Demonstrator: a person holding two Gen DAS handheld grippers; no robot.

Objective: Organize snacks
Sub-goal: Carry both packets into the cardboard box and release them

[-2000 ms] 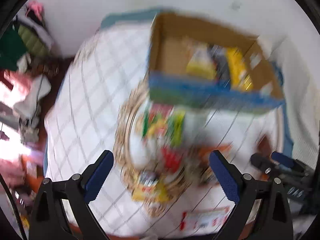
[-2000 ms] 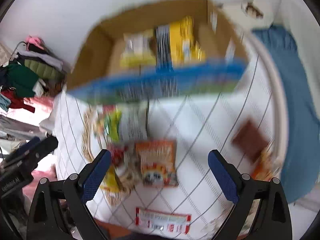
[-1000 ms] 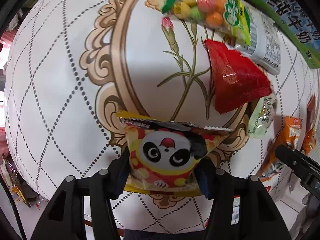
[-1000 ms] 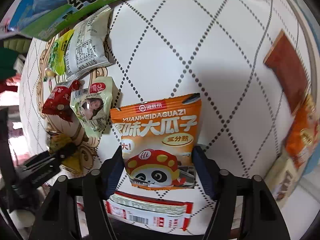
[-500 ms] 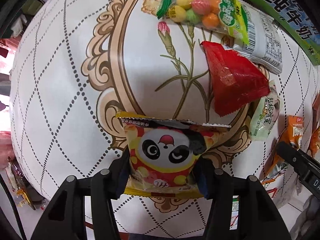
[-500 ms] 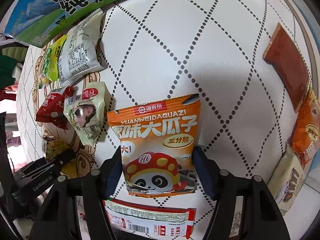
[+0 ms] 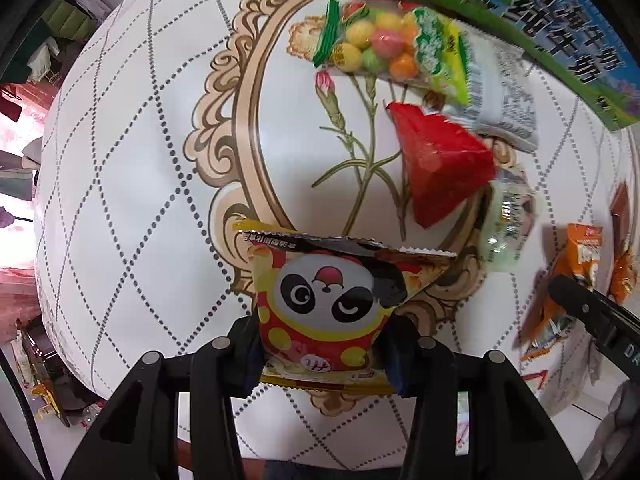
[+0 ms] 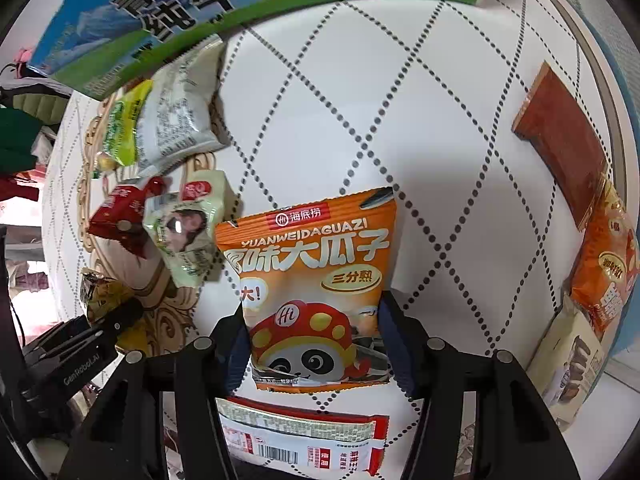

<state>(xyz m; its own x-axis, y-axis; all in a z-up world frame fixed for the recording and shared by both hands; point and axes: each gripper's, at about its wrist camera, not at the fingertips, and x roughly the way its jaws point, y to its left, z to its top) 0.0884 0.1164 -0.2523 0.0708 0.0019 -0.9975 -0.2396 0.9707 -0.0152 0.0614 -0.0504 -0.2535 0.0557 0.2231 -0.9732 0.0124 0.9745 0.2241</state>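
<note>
right now both grippers point down at the table, each with a snack pinched between its pads. the left gripper (image 7: pixel 324 354) has its jaws drawn in against the sides of a yellow and red panda packet (image 7: pixel 334 304), which bulges up between them; those jaws have just been closing, with the packet between them all the while. the packet's crimped top edge lies over the gold scroll border printed on the white quilted tablecloth (image 7: pixel 120 184). beyond it on the cloth sit a red wrapper (image 7: pixel 440 168), a clear bag of coloured round sweets (image 7: pixel 384 50) and a small pale green pack (image 7: pixel 506 224), the red one overlapping both. the right gripper (image 8: pixel 314 346) likewise has its jaws pulled in on the lower half of an orange sunflower-seed packet (image 8: pixel 310 264), and they too have just been closing around it. a white and red packet with a barcode (image 8: pixel 300 438) lies just below, partly under the gripper. off to the right edge of the table lie a flat brown strip pack (image 8: pixel 560 148), an orange bag (image 8: pixel 604 264) and a beige pack (image 8: pixel 572 368), well apart from the held one. the milk carton box (image 8: pixel 192 4) stands at the far side, touching the bag of sweets.
</note>
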